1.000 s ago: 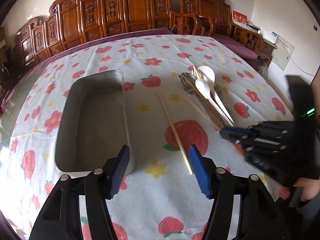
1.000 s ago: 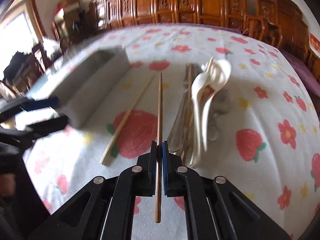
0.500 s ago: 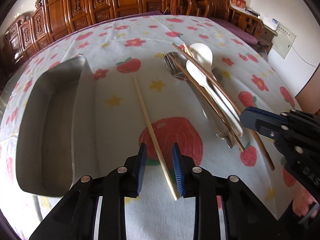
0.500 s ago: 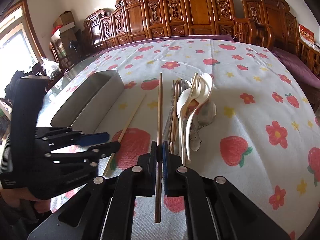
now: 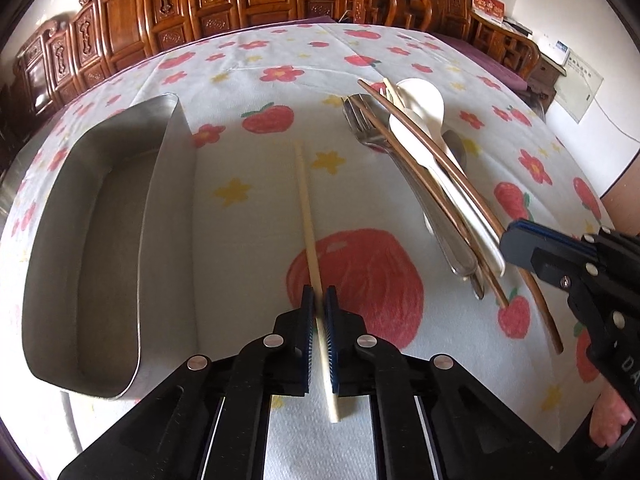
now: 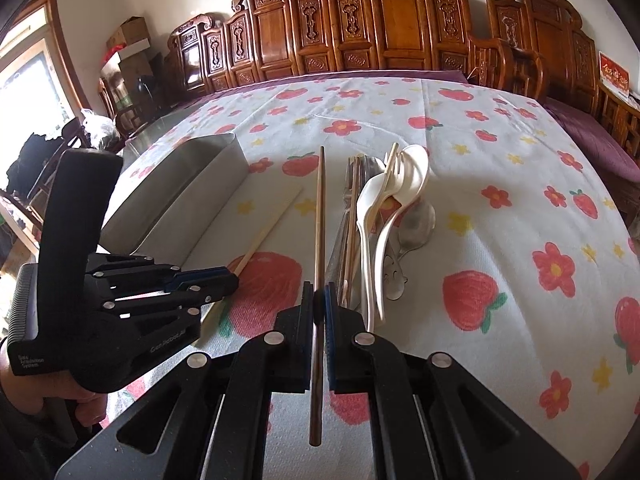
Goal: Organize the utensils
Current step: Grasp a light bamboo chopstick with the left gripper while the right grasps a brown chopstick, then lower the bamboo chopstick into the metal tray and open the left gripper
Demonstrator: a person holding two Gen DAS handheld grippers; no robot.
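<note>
My left gripper (image 5: 319, 295) is shut on a pale wooden chopstick (image 5: 306, 200) that lies on the flowered tablecloth; it also shows in the right wrist view (image 6: 266, 232). My right gripper (image 6: 319, 292) is shut on a dark brown chopstick (image 6: 320, 208) and holds it above the cloth. A pile of utensils lies to the right: white spoons (image 6: 408, 176), a metal fork (image 5: 360, 120), a metal spoon (image 6: 416, 228) and another brown chopstick (image 5: 404, 148). A metal tray (image 5: 100, 216) stands at the left, with nothing in it.
Carved wooden chairs (image 6: 360, 32) line the far side of the table. The table edge drops off at the right (image 5: 568, 148). The left gripper's body (image 6: 100, 300) sits low at the left of the right wrist view.
My left gripper has come down and closed on the pale chopstick. My right gripper keeps the brown chopstick and has steadied above the pile.
</note>
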